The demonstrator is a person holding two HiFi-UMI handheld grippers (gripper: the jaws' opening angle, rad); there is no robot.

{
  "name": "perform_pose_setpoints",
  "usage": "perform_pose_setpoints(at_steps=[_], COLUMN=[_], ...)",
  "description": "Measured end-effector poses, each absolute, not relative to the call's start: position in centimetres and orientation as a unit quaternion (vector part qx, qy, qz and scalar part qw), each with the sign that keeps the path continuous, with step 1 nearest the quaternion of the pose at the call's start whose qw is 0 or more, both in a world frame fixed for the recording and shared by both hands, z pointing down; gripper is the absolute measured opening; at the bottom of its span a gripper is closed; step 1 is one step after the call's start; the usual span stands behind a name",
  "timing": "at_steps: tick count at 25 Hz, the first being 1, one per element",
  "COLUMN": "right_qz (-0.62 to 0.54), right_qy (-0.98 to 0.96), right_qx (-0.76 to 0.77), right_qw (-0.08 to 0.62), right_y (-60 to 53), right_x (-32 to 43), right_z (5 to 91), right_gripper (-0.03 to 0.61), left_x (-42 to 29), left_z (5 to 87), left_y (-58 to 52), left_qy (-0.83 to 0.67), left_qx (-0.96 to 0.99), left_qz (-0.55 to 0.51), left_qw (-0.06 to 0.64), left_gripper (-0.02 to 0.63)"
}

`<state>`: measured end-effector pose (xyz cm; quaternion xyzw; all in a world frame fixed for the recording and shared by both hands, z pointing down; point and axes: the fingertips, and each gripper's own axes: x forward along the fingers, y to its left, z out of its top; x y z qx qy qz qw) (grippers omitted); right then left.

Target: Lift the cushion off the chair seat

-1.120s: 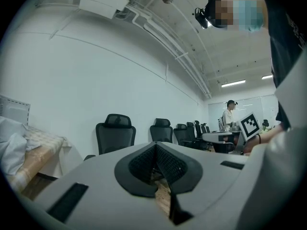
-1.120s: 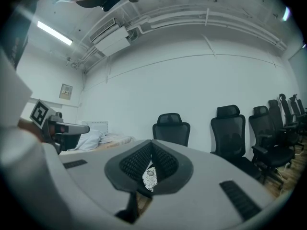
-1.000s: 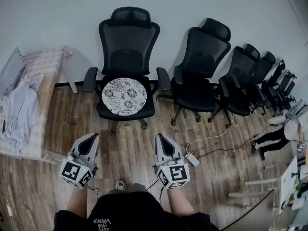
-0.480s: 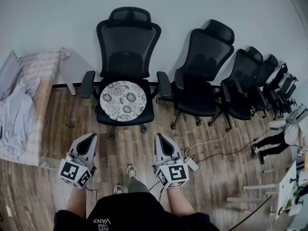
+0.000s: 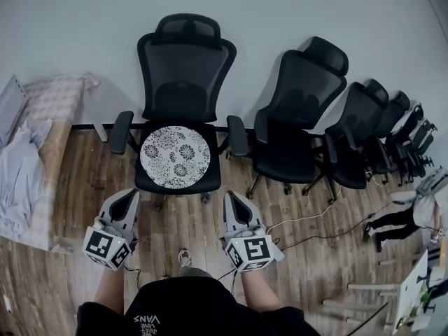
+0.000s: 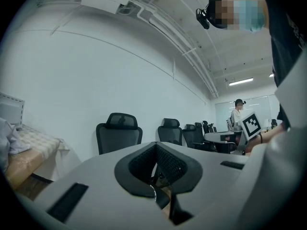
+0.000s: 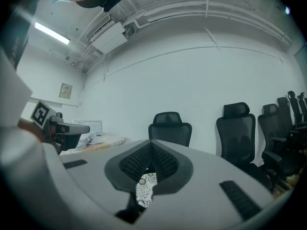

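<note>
A round white cushion (image 5: 175, 157) with a black flower pattern lies flat on the seat of a black mesh office chair (image 5: 184, 68) against the wall. My left gripper (image 5: 129, 196) is shut and empty, just short of the seat's front left corner. Shut as well, with nothing held, my right gripper (image 5: 233, 199) hovers near the seat's front right corner. Both point level toward the chair. In the right gripper view a patch of the cushion (image 7: 144, 188) shows through the jaw notch, and the chair (image 7: 169, 127) stands ahead. The left gripper view shows the chair's back (image 6: 119, 134).
A row of several black office chairs (image 5: 297, 110) runs to the right along the wall. A low bed with bedding (image 5: 31, 152) stands at the left. A white cable and power strip (image 5: 308, 219) lie on the wood floor to the right. A person (image 5: 409, 212) is at the far right.
Both grippers have moved forward toward the chair together, still shut. The chair and cushion now sit nearer in the head view.
</note>
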<state>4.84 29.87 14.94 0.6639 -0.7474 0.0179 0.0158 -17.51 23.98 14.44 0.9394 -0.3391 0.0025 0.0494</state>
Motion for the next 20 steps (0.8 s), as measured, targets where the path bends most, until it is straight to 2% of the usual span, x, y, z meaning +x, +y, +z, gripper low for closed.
perform_pose_setpoints(at_steps=[20], right_qz=[0.026], right_qy=[-0.774], right_qx=[0.632], right_qw=[0.02], right_y=[20.3], right_x=[7.8], right_z=[15.7], right_gripper=[0.017], left_x=[-14.7], left_z=[15.0], left_y=[16.0], left_qy=[-0.371], left_qx=[0.927], left_qz=[0.006], left_qw=[0.056], left_gripper=[0.009])
